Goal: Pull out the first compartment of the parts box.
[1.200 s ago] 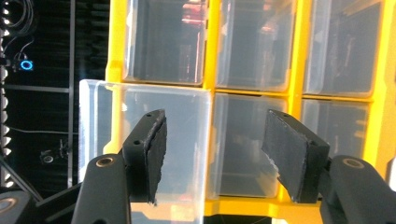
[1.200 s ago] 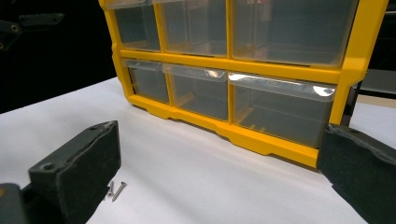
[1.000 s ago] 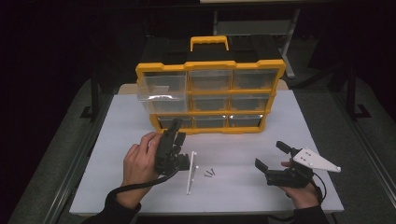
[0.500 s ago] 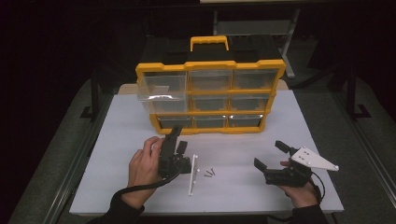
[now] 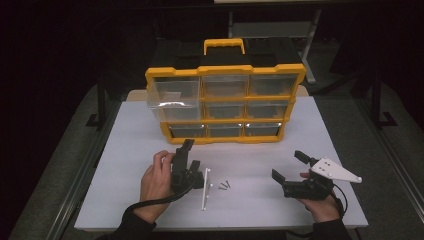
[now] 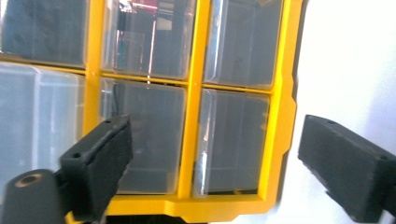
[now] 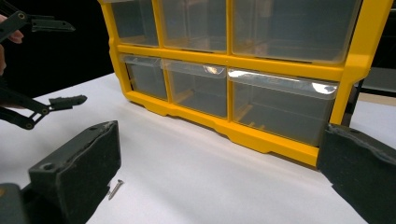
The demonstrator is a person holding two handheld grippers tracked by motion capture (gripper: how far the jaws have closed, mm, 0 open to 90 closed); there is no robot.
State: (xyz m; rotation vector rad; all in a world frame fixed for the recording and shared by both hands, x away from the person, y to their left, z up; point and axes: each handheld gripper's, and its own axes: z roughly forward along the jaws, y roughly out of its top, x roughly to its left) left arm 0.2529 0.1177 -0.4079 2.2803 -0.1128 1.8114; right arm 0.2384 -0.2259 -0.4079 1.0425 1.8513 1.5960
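Observation:
A yellow organizer (image 5: 225,70) with clear drawers stands upright at the middle of the white table (image 5: 125,150), and its top-left drawer (image 5: 172,97) is pulled out. My left gripper (image 5: 191,156) lies low in front of it. Its jaws have just been opening and stand wide with nothing between them. In the left gripper view my left gripper (image 6: 210,154) faces the organizer (image 6: 280,116). A white strip (image 5: 205,182) lies flat beside it, with small screws (image 5: 223,185) just to its right. My right gripper (image 5: 289,166) rests open near the front right, holding nothing. The right gripper view looks between its jaws (image 7: 219,144) at the organizer (image 7: 233,65).
A screw (image 7: 116,188) lies on the table close to my right gripper's left jaw. The organizer has a carry handle (image 5: 223,45) on top. Dark floor and metal frame legs surround the table. The table's front edge runs close below both hands.
My left hand has sunk toward the table and come slightly nearer the front edge, and its jaws have spread wider. The right hand, strip and screws have stayed put.

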